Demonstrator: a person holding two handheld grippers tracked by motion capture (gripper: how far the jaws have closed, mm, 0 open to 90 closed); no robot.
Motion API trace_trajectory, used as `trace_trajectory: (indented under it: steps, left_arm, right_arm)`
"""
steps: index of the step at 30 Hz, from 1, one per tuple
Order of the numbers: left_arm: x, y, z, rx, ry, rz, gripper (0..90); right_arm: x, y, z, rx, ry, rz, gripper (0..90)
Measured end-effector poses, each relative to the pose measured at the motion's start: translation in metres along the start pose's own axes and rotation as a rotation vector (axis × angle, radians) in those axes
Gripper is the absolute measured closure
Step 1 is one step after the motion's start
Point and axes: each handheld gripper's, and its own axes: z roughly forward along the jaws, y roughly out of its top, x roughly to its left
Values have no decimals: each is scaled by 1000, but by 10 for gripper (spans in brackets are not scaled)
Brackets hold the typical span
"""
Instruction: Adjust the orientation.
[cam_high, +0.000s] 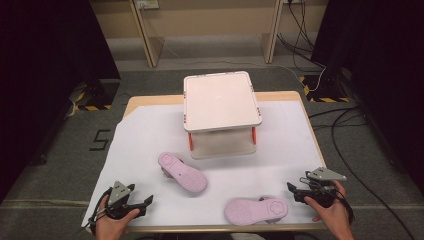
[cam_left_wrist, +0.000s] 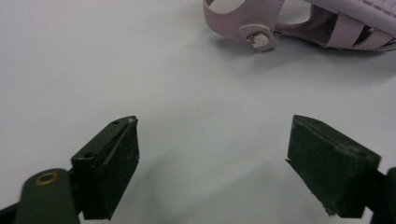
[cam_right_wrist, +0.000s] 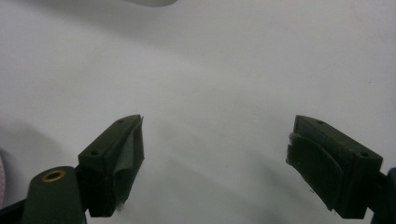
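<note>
Two pink sandals lie sole-up on the white sheet: one (cam_high: 182, 172) near the middle, the other (cam_high: 255, 209) at the front edge. In the left gripper view a pink sandal (cam_left_wrist: 299, 23) with its strap button lies ahead of the jaws. My left gripper (cam_high: 148, 202) rests at the front left corner, held by a hand, open with nothing between its jaws (cam_left_wrist: 212, 158). My right gripper (cam_high: 291, 188) sits at the front right, just right of the nearer sandal, open over bare sheet (cam_right_wrist: 215, 158).
A white two-tier rack (cam_high: 221, 102) with orange posts stands at the back middle of the table (cam_high: 150, 99). Cables (cam_high: 345, 145) trail on the floor to the right. Dark curtains flank both sides.
</note>
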Motion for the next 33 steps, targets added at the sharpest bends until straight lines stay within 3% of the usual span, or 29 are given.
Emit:
trace_trajectory:
  steps: [8,13,18,26,33]
  left_arm:
    - [-4,6,6,-25,7,-22,150]
    - [-13,19,19,-24,-23,29,168]
    - [-22,31,30,-37,-54,57,252]
    - [-22,46,48,-44,-39,106,346]
    - [-25,52,53,-53,-28,148,400]
  right_arm:
    - [0,0,1,2,4,-2,187]
    - [1,-1,2,4,10,-6,187]
    - [1,0,3,8,13,-13,188]
    - [2,0,4,13,23,-18,189]
    - [2,-1,4,22,29,-26,193]
